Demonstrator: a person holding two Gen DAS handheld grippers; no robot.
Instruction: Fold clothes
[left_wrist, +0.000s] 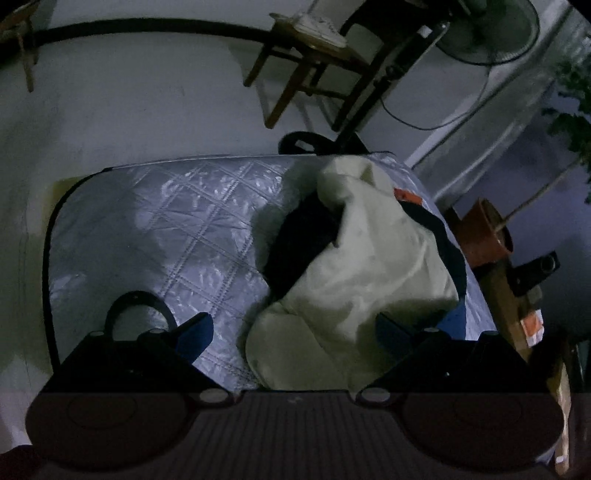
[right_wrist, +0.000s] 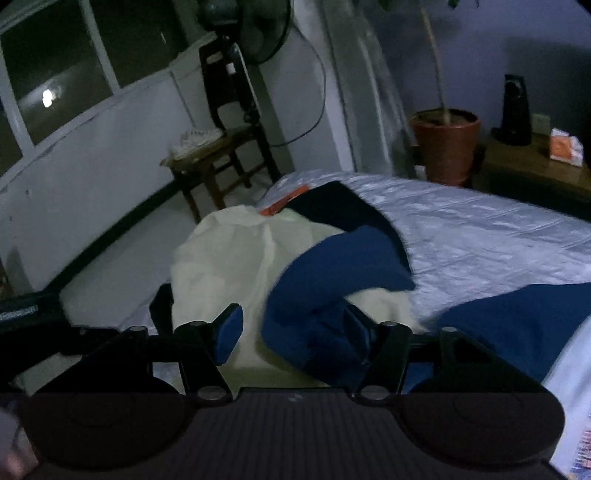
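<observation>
Tongs status: left tongs (left_wrist: 295, 332) stood wide, blue pads (left_wrist: 195, 334) apart, nothing gripped. Crumpled cream fabric garment (left_wrist: 365, 266) lay directly ahead of them and ran down between the pads, its near edge reaching the right pad without being pinched. Dark garment (left_wrist: 295, 240) sat tucked under the cream one, further ahead. Both were on a silver quilted bed cover (left_wrist: 177, 229), bare to the left of the left tongs.

Right tongs (right_wrist: 293, 334) were also parted, not clamped. Royal blue cloth (right_wrist: 332, 288) draped over their right pad, loose; the cream garment (right_wrist: 229, 266) showed ahead-left. Second blue piece (right_wrist: 517, 317) lay off to the right. Terracotta plant pot (right_wrist: 445, 144) stood well beyond the bed.
</observation>
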